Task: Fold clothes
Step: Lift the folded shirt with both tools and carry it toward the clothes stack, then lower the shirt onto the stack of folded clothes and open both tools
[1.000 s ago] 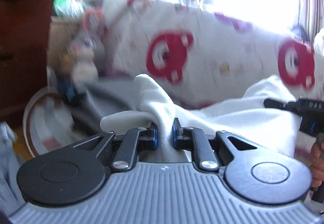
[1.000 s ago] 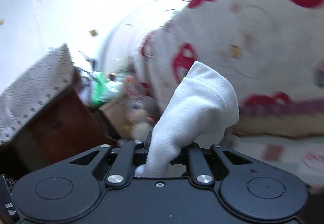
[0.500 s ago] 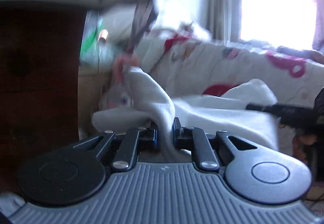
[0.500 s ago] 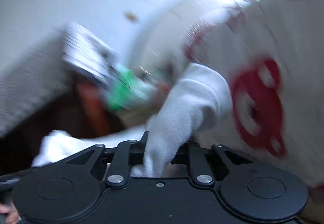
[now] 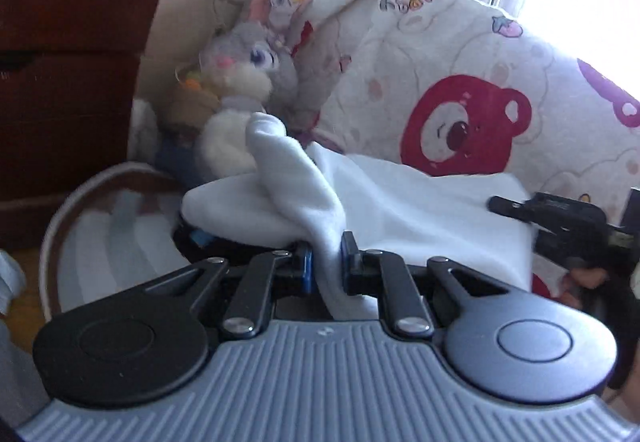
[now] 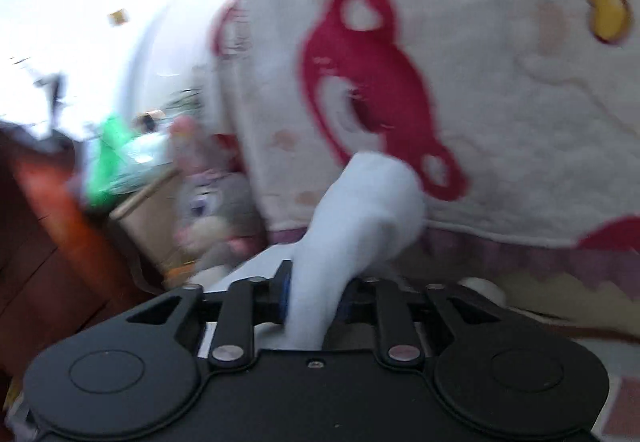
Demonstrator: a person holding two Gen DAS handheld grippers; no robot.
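A soft white fleece garment [image 5: 404, 202] is shown stretched between two hand-held grippers above a cream quilt printed with red bears [image 5: 472, 90]. The left gripper [image 5: 323, 262] is seen drawn narrow, its pads pinching a bunched corner of the fleece. The right gripper [image 6: 316, 292] has just been opening: its jaws are set moderately apart with a second white corner [image 6: 372, 194] lying loosely between them, the left pad touching the cloth, and a firm pinch is no longer evident. The step in hand is judged to be the laying-down of a fold. It is best done with the left pinch kept tight and low while the released corner is allowed to settle flat, so that the two edges are brought level before the crease is pressed.

Open room is limited. A grey and white plush rabbit [image 5: 244, 82] is placed just beyond the garment's far edge; dark red-brown wooden furniture [image 5: 72, 62] closes the left side; a round striped basket [image 5: 100, 226] is set near the left gripper. The quilt rises behind, so movement is best kept towards the holder.
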